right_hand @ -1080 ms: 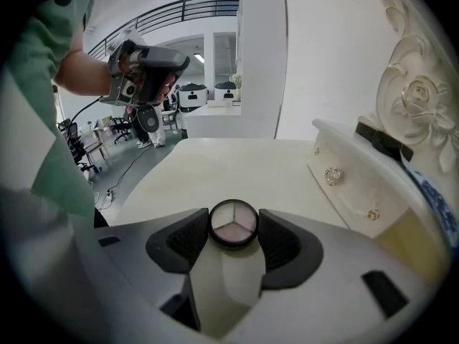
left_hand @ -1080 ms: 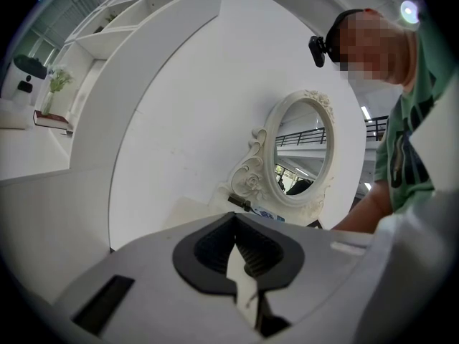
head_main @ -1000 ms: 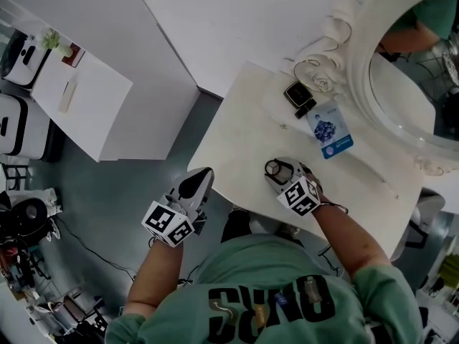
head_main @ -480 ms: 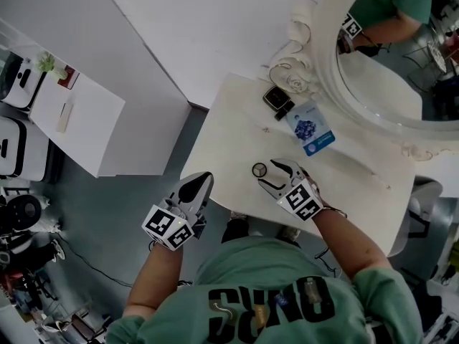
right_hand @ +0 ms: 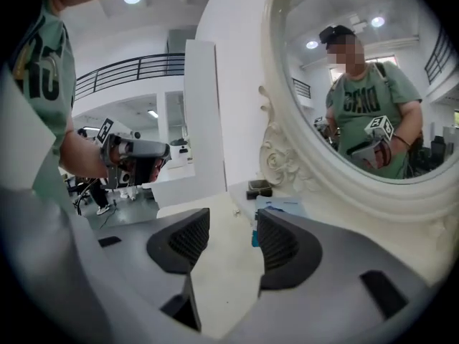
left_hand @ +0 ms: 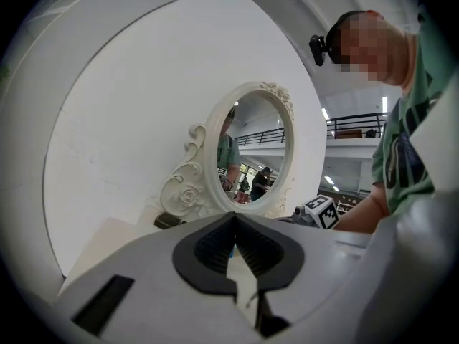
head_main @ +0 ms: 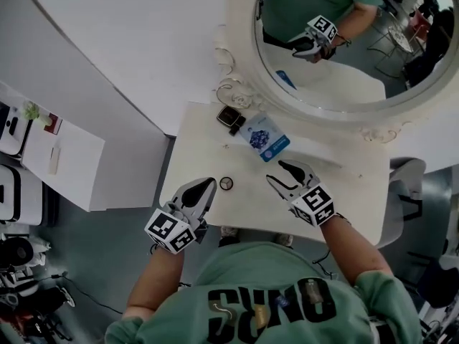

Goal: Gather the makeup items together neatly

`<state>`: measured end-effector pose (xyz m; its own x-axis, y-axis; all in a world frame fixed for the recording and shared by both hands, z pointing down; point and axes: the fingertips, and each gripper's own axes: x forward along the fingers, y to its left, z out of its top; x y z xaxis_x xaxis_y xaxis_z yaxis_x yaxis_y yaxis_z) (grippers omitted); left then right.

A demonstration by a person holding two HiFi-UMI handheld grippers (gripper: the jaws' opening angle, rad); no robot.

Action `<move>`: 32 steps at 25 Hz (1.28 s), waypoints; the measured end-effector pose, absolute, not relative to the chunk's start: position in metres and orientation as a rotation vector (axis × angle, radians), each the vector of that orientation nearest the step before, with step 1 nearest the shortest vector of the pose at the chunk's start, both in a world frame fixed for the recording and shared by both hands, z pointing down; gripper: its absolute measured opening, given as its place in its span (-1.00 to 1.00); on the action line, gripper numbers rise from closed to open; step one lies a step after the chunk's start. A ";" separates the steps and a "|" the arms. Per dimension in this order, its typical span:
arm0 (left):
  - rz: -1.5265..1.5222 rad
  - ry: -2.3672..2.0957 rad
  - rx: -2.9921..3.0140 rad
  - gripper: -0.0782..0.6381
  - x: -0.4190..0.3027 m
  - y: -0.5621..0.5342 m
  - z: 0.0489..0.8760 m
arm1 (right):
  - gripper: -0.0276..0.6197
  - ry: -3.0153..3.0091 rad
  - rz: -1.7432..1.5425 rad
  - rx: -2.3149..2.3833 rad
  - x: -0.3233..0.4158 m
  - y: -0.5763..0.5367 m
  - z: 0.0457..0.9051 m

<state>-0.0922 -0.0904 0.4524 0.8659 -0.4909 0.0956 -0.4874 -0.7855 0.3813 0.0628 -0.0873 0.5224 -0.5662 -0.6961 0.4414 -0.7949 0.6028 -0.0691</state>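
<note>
Left gripper [head_main: 208, 183] jaws together; right gripper [head_main: 275, 171] jaws empty, just narrowed

Head cam steeply down; gripper cams low along jaws; all share mirror [head_main: 344, 45].

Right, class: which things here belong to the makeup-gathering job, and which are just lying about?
Job: dark compact, blue packet, small round item.
Lying about: ornate mirror, white side cabinet.
</note>
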 end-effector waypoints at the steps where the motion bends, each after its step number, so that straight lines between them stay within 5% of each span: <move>1: -0.015 -0.699 2.652 -0.76 -0.082 -0.089 0.449 | -0.31 -2.461 0.377 1.242 0.077 -0.086 0.515; 14: -0.019 -0.478 2.738 -0.76 0.021 -0.078 0.419 | -0.93 -2.390 0.416 1.613 0.210 -0.055 0.459; 30: -0.047 -0.605 2.697 -0.76 -0.014 -0.101 0.425 | -0.92 -2.437 0.355 1.436 0.167 -0.103 0.456; 32: -0.055 -0.659 2.673 -0.76 -0.032 -0.104 0.428 | -0.69 -2.452 0.351 1.344 0.144 -0.119 0.460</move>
